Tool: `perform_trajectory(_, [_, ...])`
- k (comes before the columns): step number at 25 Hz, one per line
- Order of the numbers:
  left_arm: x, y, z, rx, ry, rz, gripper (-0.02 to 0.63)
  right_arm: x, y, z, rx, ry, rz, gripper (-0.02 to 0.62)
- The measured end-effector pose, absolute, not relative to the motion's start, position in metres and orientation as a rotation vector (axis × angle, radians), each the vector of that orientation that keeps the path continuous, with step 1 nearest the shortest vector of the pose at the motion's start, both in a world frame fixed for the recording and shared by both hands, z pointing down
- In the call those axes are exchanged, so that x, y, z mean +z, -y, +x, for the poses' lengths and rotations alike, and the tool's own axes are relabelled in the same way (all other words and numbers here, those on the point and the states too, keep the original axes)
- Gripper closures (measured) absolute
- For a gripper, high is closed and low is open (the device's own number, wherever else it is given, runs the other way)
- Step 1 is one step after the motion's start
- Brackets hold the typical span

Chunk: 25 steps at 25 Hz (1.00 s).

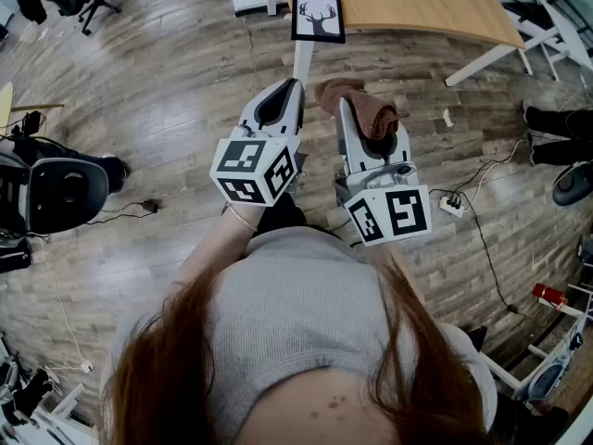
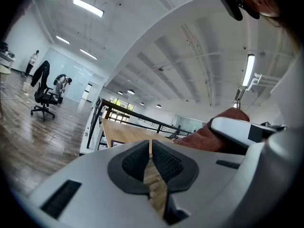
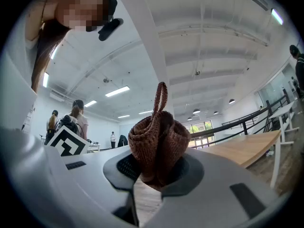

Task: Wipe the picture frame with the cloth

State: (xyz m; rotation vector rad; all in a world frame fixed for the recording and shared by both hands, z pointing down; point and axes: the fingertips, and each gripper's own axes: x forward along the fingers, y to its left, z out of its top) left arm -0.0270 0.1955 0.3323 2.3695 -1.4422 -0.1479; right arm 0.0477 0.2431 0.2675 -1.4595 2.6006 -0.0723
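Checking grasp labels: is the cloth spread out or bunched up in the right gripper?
Bunched. The brown cloth sits wadded in folds, clamped in the right gripper, a loop sticking up.

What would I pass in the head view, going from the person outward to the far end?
Grey top → marker cube on the right tool → brown cloth clamped in that tool → picture frame with a deer print → wooden table.
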Motion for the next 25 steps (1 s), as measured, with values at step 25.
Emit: perform_trajectory(25, [0.35,0.049,-0.038,-0.005,1.449,2.426,0.592,0.277,0.006,0.036,-0.098,-2.562,-1.532,0.499])
